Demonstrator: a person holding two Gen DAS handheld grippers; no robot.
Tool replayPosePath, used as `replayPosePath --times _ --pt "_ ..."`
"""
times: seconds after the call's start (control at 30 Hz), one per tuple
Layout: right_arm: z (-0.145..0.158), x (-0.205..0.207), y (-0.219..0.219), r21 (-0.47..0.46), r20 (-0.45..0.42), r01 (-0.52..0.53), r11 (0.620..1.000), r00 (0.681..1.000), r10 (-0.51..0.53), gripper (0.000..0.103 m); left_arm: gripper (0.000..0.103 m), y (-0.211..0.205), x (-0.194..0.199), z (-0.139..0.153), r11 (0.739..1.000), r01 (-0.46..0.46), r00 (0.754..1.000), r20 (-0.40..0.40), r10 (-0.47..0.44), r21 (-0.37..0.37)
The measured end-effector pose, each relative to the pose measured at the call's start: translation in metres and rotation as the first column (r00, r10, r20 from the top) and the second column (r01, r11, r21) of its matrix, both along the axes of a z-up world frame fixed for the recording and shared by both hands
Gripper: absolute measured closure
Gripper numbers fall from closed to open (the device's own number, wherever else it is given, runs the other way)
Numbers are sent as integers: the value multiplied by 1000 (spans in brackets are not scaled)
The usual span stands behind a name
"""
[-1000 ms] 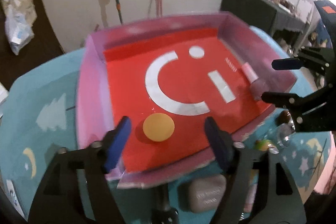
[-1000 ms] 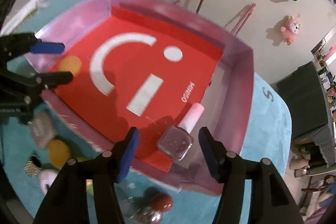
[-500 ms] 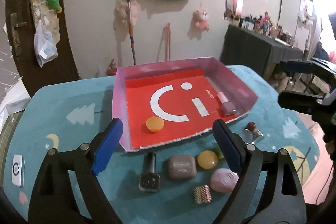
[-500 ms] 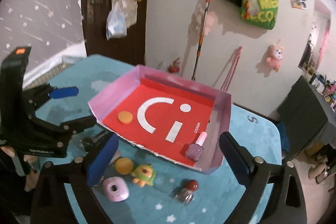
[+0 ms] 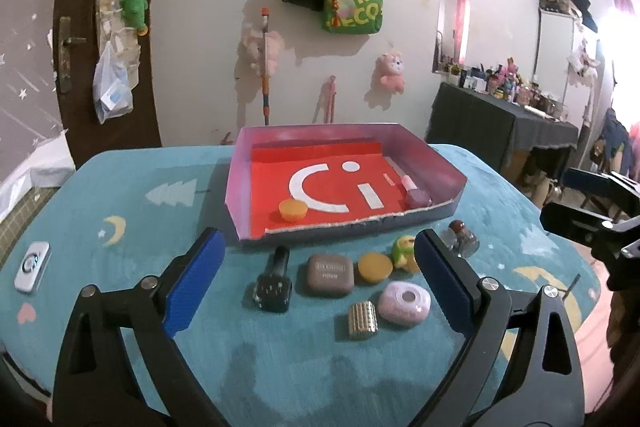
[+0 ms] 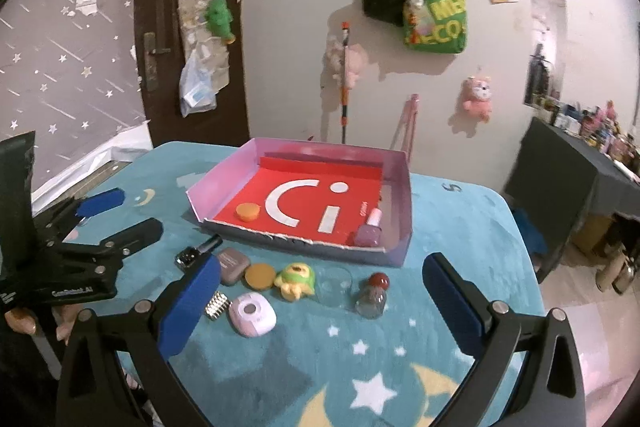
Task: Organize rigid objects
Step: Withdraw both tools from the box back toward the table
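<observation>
So we've got both grippers hanging over the teal table mat [image 5: 120,211] with nothing in either one. The left gripper [image 5: 316,279] has its blue pads far apart and the jaws are opening, with only mat and loose bits showing between them, nothing gripped. The right gripper [image 6: 320,299] is the same deal, jaws opening and already spread wide, empty. The pink box [image 5: 240,187] with the red liner sits toward the far side of the mat, and inside it we can see an orange cap [image 5: 293,209] near the front left and a purple nail polish bottle [image 5: 416,193] lying by the right wall, pink cap pointing away from us. Everything else is lined up on the mat just in front of the box: a black nail polish bottle [image 5: 274,281] lying down, a brown case [image 5: 330,274], an orange disc [image 5: 375,267], a little green and yellow toy figure [image 6: 295,279], a clear glass bottle with a red ball stopper [image 6: 374,295], a pink rounded case [image 5: 404,303] and a small metal spring roller [image 5: 362,319] right beside it. Off at the left edge of the mat there's a small white remote [image 5: 32,266].
</observation>
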State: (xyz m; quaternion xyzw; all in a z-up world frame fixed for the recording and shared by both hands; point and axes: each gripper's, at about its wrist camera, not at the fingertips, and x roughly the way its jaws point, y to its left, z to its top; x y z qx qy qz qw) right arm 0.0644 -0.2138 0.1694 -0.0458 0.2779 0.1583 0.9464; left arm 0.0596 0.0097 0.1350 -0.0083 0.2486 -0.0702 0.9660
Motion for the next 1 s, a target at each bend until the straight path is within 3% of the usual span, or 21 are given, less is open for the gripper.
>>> replayPosePath --times 0.33,0.63,1.0 --pt "-47 -23 -5 62 43 89 994 995 -92 0 5 -5 -14 -38 999 -33 999 11 34 -15" --pt "-91 -20 -13 69 -10 169 983 986 -169 0 5 -9 -10 -66 999 -41 998 -46 41 -6" --pt "-118 -17 -13 76 -54 181 981 983 -177 0 5 -12 -4 -89 999 -51 993 -104 52 8"
